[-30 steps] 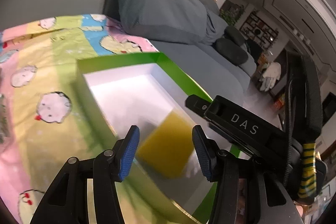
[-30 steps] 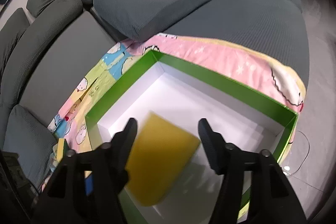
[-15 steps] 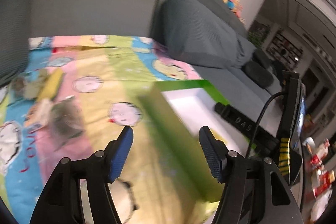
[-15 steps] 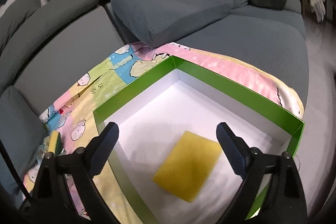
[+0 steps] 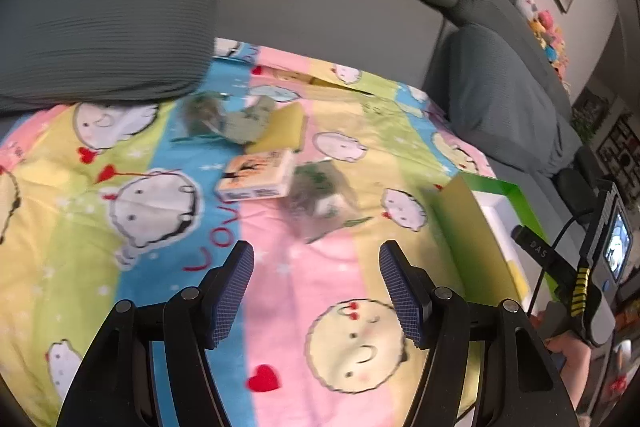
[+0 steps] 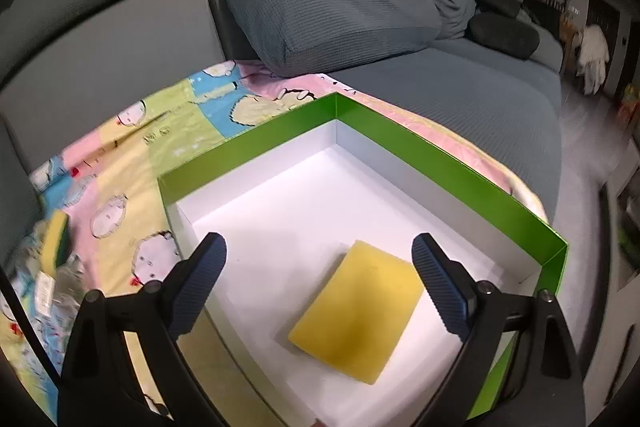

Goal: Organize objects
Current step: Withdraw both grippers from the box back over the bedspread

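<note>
A grey sofa (image 6: 360,7) carries a cartoon-print blanket (image 5: 120,187), and on the blanket's edge sits the green box (image 6: 440,163) with its white floor. One yellow sponge (image 6: 356,311) lies flat inside it, clear of the right gripper (image 6: 319,283), whose jaws stand wide and empty above it. The left gripper (image 5: 316,287), jaws parted with nothing between them, faces the remaining clutter: a small printed carton (image 5: 256,175), another yellow sponge (image 5: 286,127) and some blurred greenish packets (image 5: 320,199) (too smeared to name). These pieces lie touching or overlapping, so a hurried close could catch two at once or nudge the carton away. The soft blanket may also bunch between the pads, and the box, near the cushion's edge, could tip if bumped.
</note>
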